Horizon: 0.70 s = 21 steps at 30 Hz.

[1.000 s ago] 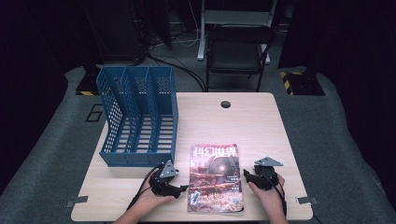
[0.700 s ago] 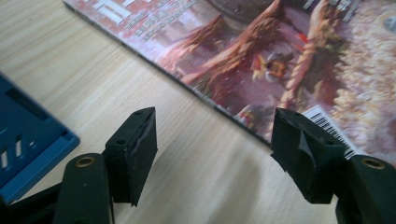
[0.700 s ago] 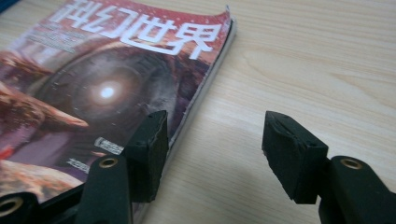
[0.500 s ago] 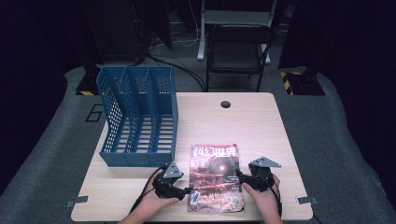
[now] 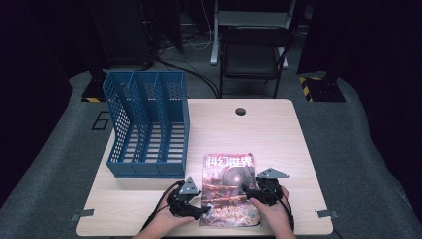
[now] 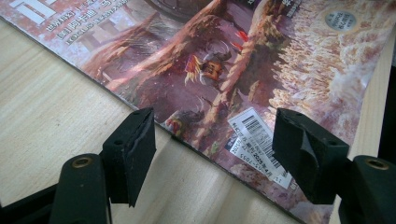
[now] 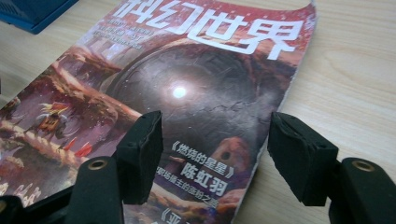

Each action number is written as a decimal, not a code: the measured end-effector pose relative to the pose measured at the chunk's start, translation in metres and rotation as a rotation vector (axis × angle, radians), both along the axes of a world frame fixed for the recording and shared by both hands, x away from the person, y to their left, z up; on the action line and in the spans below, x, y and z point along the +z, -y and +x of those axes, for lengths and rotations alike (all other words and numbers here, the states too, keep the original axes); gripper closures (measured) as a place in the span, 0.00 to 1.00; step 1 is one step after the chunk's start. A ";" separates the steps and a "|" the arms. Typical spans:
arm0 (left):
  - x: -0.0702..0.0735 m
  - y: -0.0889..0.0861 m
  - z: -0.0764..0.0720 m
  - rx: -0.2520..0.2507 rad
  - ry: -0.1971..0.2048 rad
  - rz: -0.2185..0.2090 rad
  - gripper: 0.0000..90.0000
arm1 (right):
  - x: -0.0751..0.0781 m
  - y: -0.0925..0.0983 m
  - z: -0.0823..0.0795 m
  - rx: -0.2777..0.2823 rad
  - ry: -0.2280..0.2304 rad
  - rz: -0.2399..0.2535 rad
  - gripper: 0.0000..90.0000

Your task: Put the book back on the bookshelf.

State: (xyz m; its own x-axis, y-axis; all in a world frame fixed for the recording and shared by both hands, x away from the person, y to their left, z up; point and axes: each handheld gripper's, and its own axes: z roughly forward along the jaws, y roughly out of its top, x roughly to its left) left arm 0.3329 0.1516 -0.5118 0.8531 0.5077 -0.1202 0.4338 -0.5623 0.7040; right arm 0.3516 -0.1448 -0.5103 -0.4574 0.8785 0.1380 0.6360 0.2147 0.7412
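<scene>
The desk (image 5: 278, 134) carries a blue three-compartment file rack (image 5: 147, 124) at its left rear and a magazine (image 5: 229, 186) lying flat, cover up, near the front edge, just right of the rack and apart from it. The step in hand is judged to be a two-sided pickup of the magazine, probably for filing in the rack.

For a sound pickup, each long edge should be taken between the jaws of one gripper, one jaw slid under the pages and one set on the cover. The magazine lies flush on the desk, so the lower jaw should be worked under the edge at a shallow angle; a steep approach is likely to push the magazine sideways. Both edges should be raised together so that the limp pages do not sag or fold.

The left gripper (image 5: 191, 201) is held low at the magazine's left edge near the front corner. Its jaws stand open and grip nothing; in the left gripper view the edge and the barcode label (image 6: 258, 144) lie between them.

The right gripper (image 5: 259, 191) is held low at the right edge, pointed inward. Its jaws have just been opening and now stand wide, empty, with the cover's lower right part framed between them.
</scene>
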 end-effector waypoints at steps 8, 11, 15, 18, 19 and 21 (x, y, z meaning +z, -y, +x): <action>-0.005 0.009 -0.004 -0.027 0.008 0.036 0.33 | -0.003 -0.001 0.002 -0.004 -0.021 0.002 0.38; -0.005 0.011 -0.005 -0.016 0.022 0.039 0.32 | -0.005 0.000 0.003 -0.008 -0.031 -0.004 0.38; -0.005 0.011 -0.006 -0.010 0.013 0.037 0.32 | -0.006 -0.002 0.003 -0.017 -0.033 -0.004 0.37; -0.005 0.012 -0.007 -0.003 0.016 0.044 0.32 | -0.007 -0.003 0.003 -0.016 -0.040 -0.011 0.38; -0.005 0.013 -0.007 0.002 0.017 0.044 0.32 | -0.007 -0.002 0.003 -0.017 -0.039 -0.009 0.39; -0.005 0.013 -0.007 0.005 0.018 0.044 0.32 | -0.007 -0.001 0.003 -0.021 -0.047 -0.011 0.40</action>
